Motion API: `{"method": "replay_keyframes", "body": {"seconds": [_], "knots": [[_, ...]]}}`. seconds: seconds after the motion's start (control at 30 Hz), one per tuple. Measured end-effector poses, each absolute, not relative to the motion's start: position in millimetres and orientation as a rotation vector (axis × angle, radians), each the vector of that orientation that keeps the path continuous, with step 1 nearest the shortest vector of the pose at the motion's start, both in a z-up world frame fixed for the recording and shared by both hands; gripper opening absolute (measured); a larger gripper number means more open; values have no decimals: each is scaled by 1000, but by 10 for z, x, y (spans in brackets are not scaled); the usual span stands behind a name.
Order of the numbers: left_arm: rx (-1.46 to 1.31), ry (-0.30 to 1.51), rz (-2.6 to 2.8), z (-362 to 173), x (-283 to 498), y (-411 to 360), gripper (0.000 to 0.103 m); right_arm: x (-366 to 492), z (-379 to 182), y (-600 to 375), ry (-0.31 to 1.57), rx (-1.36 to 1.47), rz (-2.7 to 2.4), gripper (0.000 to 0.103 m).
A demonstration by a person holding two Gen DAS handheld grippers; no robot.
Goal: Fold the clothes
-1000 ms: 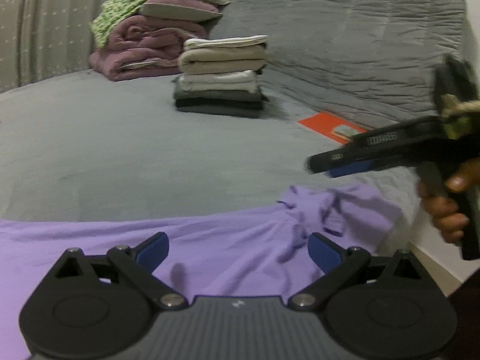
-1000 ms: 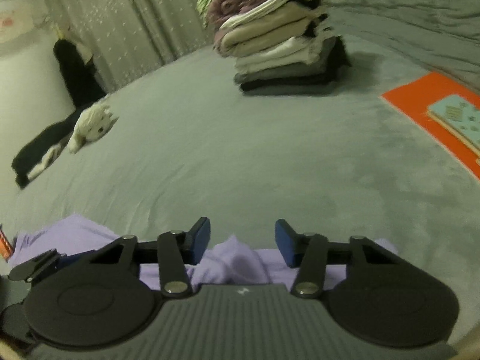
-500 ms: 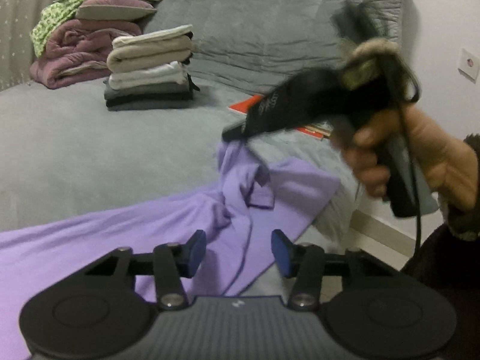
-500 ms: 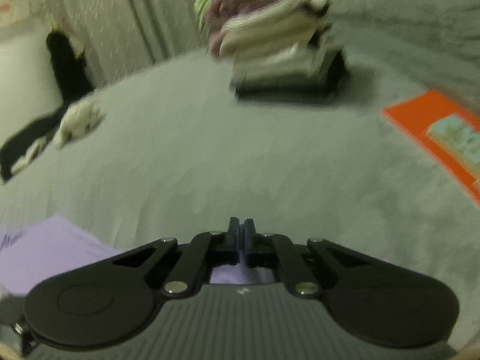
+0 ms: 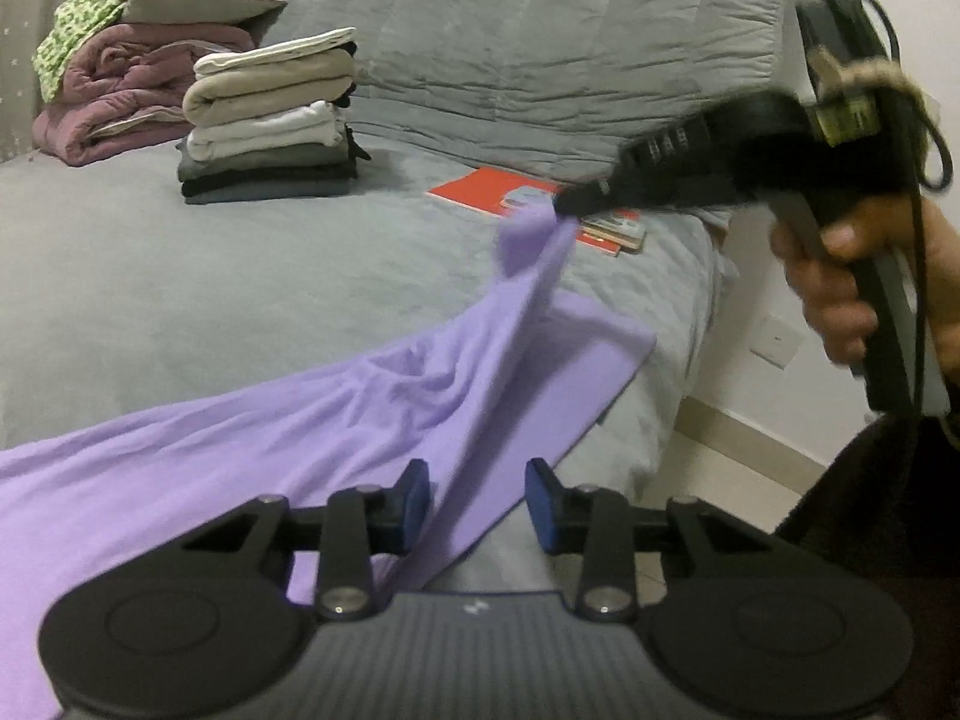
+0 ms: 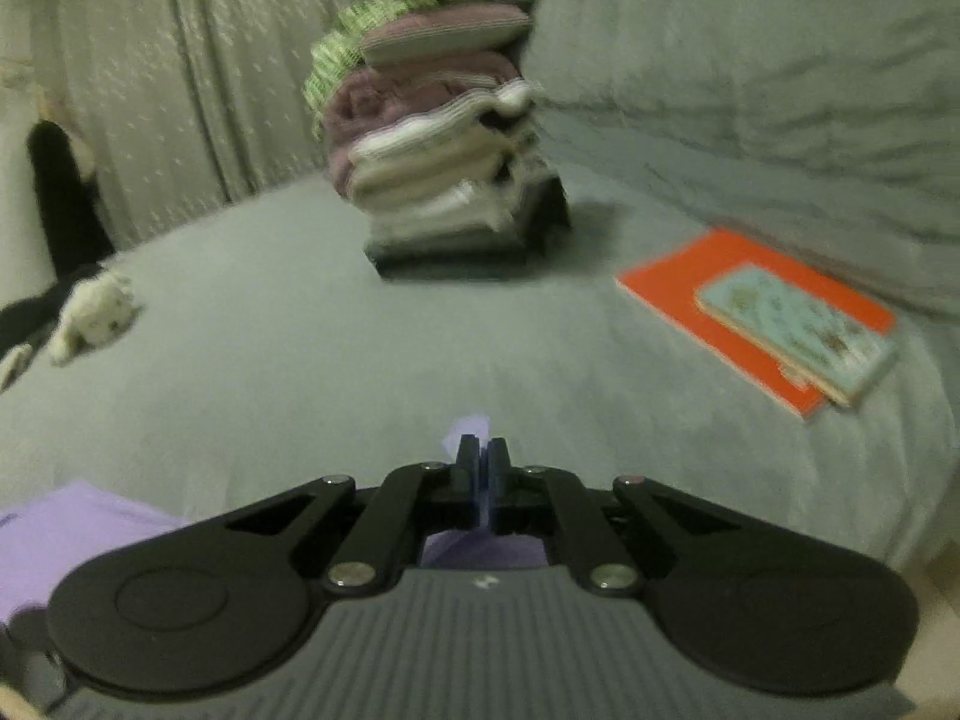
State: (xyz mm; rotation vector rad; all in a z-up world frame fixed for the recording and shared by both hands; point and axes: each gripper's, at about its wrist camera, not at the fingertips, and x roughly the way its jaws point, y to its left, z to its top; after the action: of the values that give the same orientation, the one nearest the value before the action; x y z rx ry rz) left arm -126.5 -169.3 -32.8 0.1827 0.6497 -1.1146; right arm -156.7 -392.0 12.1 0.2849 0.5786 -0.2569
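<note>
The right gripper [image 6: 480, 462] jaws are standing fully closed on a corner of the lilac garment [image 5: 336, 420], with a tip of fabric [image 6: 468, 427] showing above the pads. In the left wrist view, the right gripper [image 5: 570, 201] is holding this corner above the bed [image 5: 240, 288], and a taut ridge of fabric is running from it down toward the left gripper [image 5: 477, 495].

The left gripper jaws have just been closing and are now standing at a narrow gap. The ridge of the garment is passing between the blue pads [image 5: 414, 495]; the fabric is lying against the left pad and is clear of the right pad, so the jaws are not clamping it.

The remainder of the garment is lying spread over the near edge of the bed, extending to the left of the view. A hand [image 5: 840, 294] is gripping the handle of the right gripper at the right edge.

Further back on the grey bedcover, an orange book [image 6: 750, 312] is lying with a smaller light-blue book [image 6: 798, 330] on top of it. A stack of folded clothes [image 5: 270, 126] is standing in mid-bed, with a pile of mauve bedding [image 5: 120, 84] behind it. A grey quilt [image 5: 540, 48] is rising at the rear. In the right wrist view, a curtain [image 6: 180, 72] is hanging at the left
</note>
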Motion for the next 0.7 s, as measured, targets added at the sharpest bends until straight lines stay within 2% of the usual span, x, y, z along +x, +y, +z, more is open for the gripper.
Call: {"method": "replay_keyframes", "body": {"seconds": [0.23, 0.4, 0.47, 0.53, 0.63, 0.7], "knots": [[243, 666, -1186, -333, -1354, -1759, 36, -1781, -162, -3995, 746, 326, -317, 3], [275, 663, -1216, -342, -1420, -1761, 37, -1837, -167, -3974, 789, 305, -308, 4], [271, 666, -1221, -334, -1420, -1749, 37, -1848, -152, -3954, 798, 293, -294, 14], [258, 669, -1221, -317, -1402, -1729, 37, -1834, -143, -3967, 794, 295, -285, 16], [231, 660, -1213, -274, -1361, -1684, 39, -1786, -133, -4020, 775, 313, -278, 40], [216, 651, -1199, -246, -1322, -1655, 41, -1733, -129, -4060, 768, 323, -271, 40]]}}
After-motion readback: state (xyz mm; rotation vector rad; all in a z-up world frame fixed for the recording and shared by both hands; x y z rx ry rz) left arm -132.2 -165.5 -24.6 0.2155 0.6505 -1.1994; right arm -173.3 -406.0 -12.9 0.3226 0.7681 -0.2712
